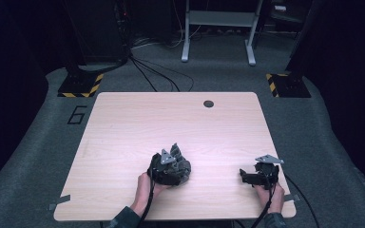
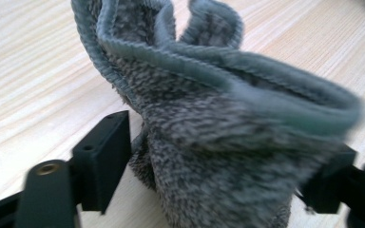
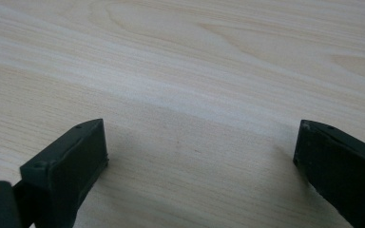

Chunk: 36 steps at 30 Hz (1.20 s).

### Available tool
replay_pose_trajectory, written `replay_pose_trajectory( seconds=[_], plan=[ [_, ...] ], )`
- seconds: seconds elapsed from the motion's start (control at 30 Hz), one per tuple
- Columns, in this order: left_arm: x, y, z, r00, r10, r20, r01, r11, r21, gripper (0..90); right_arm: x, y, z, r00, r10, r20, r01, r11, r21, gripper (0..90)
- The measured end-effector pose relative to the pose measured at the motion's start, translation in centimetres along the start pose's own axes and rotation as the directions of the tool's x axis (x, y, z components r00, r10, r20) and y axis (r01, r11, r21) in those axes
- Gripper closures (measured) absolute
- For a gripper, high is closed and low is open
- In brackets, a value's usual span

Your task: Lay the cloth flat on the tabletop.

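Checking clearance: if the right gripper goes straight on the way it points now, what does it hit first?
Probably nothing but the table: the right gripper has its jaws wide apart and bare wood ahead. In the high view it seems to aim left, toward the grey cloth; depth unclear.

- I saw a grey cloth (image 2: 209, 156), speckled dark and light, with a plain paler grey-green hem.
- Both grippers, left (image 1: 171, 167) and right (image 1: 259, 173), had black jaws; I noted a light grey plate on top of each.
- The table (image 1: 180, 123) was pale wood with fine straight grain.
- I saw yellow-and-black striped bases on the far grey floor (image 1: 24, 156).
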<state>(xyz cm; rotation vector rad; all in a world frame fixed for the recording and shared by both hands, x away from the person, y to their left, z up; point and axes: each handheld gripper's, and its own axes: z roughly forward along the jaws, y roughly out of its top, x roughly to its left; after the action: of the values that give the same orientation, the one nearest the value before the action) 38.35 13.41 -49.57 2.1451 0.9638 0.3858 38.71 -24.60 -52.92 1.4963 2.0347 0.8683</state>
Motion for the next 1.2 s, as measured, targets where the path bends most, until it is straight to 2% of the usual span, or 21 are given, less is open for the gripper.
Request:
replay_pose_trajectory(
  seconds=[0.1, 0.3, 0.33, 0.37, 0.47, 0.5, 0.6, 0.67, 0.7, 0.73, 0.8, 0.83, 0.97, 1.03, 1.07, 1.13, 1.2],
  plan=[
    [0.3, -0.2, -0.8, 1.0, -0.007, 0.003, 0.007, 1.0, -0.006, 14.8, 0.0, 0.0, 0.0, 1.0, 0.0, 0.001, 0.0, 1.0, 0.002, 3.0],
    [1.0, -0.7, -2.7, 0.9995, -0.03, -0.008, 0.029, 0.9992, -0.028, 11.0, 0.2, 0.0, 0.1, 0.9999, 0.012, 0.009, -0.012, 1.0, 0.005, 0.0],
    [1.2, -0.9, -3.5, 0.9991, -0.04, -0.011, 0.039, 0.9984, -0.041, 10.7, 0.1, 0.0, 0.1, 0.9999, 0.012, 0.011, -0.012, 1.0, 0.009, 0.0],
    [1.4, -0.9, -3.9, 0.9991, -0.04, -0.014, 0.039, 0.9981, -0.048, 10.4, 0.0, 0.0, -0.1, 1.0, 0.007, 0.002, -0.007, 1.0, 0.021, 0.0],
    [1.7, -1.1, -4.7, 0.9987, -0.045, -0.025, 0.043, 0.997, -0.064, 9.5, 0.4, 0.3, -0.4, 0.9993, 0.036, 0.013, -0.037, 0.997, 0.061, 2.6],
    [1.8, -1.2, -4.8, 0.9977, -0.063, -0.026, 0.061, 0.9955, -0.073, 9.1, 0.6, 0.3, -0.5, 0.9996, 0.029, 0.001, -0.029, 0.998, 0.059, 3.9],
    [2.1, -1.5, -4.9, 0.9966, -0.078, -0.026, 0.076, 0.9946, -0.07, 7.6, 1.7, 0.9, -1.0, 0.9983, 0.013, -0.056, -0.011, 0.999, 0.03, 4.4],
    [2.2, -1.5, -4.9, 0.9968, -0.077, -0.023, 0.075, 0.9949, -0.067, 6.8, 2.9, 1.6, -1.6, 0.9942, -0.004, -0.108, 0.005, 1.0, 0.003, 4.8],
    [2.2, -1.5, -4.9, 0.9968, -0.077, -0.023, 0.075, 0.9949, -0.067, 6.3, 2.9, 1.6, -1.6, 0.9942, -0.004, -0.108, 0.005, 1.0, 0.003, 4.8],
    [2.0, -1.5, -4.9, 0.9967, -0.078, -0.025, 0.076, 0.9946, -0.071, 5.9, 4.3, 2.5, -2.1, 0.986, -0.011, -0.167, 0.007, 1.0, -0.025, 5.0],
    [1.9, -1.4, -4.9, 0.997, -0.073, -0.027, 0.071, 0.9948, -0.073, 5.5, 6.0, 3.5, -2.4, 0.9737, -0.031, -0.226, 0.022, 0.999, -0.04, 5.7],
    [1.9, -1.4, -4.9, 0.997, -0.071, -0.031, 0.068, 0.9951, -0.072, 5.6, 6.9, 4.0, -2.5, 0.9676, -0.054, -0.246, 0.044, 0.998, -0.047, 6.3],
    [1.7, -1.3, -4.7, 0.9973, -0.067, -0.031, 0.065, 0.9955, -0.07, 6.8, 10.7, 5.7, -2.2, 0.9393, -0.134, -0.316, 0.123, 0.991, -0.054, 11.4],
    [1.8, -1.1, -4.5, 0.9976, -0.067, -0.013, 0.066, 0.9959, -0.062, 8.4, 12.2, 6.5, -1.9, 0.9241, -0.149, -0.352, 0.136, 0.989, -0.063, 13.4],
    [1.8, -1.0, -4.4, 0.998, -0.062, -0.015, 0.061, 0.996, -0.065, 9.6, 12.8, 7.0, -1.7, 0.9128, -0.167, -0.373, 0.153, 0.986, -0.067, 14.2],
    [1.6, -0.9, -4.3, 0.9983, -0.058, -0.006, 0.058, 0.9958, -0.071, 13.5, 13.9, 7.7, -1.4, 0.9031, -0.173, -0.393, 0.155, 0.985, -0.078, 17.7],
    [1.5, -0.7, -4.3, 0.9986, -0.053, -0.007, 0.052, 0.9961, -0.071, 15.2, 15.0, 8.4, -1.0, 0.8966, -0.178, -0.405, 0.163, 0.984, -0.071, 25.3]
  ],
)
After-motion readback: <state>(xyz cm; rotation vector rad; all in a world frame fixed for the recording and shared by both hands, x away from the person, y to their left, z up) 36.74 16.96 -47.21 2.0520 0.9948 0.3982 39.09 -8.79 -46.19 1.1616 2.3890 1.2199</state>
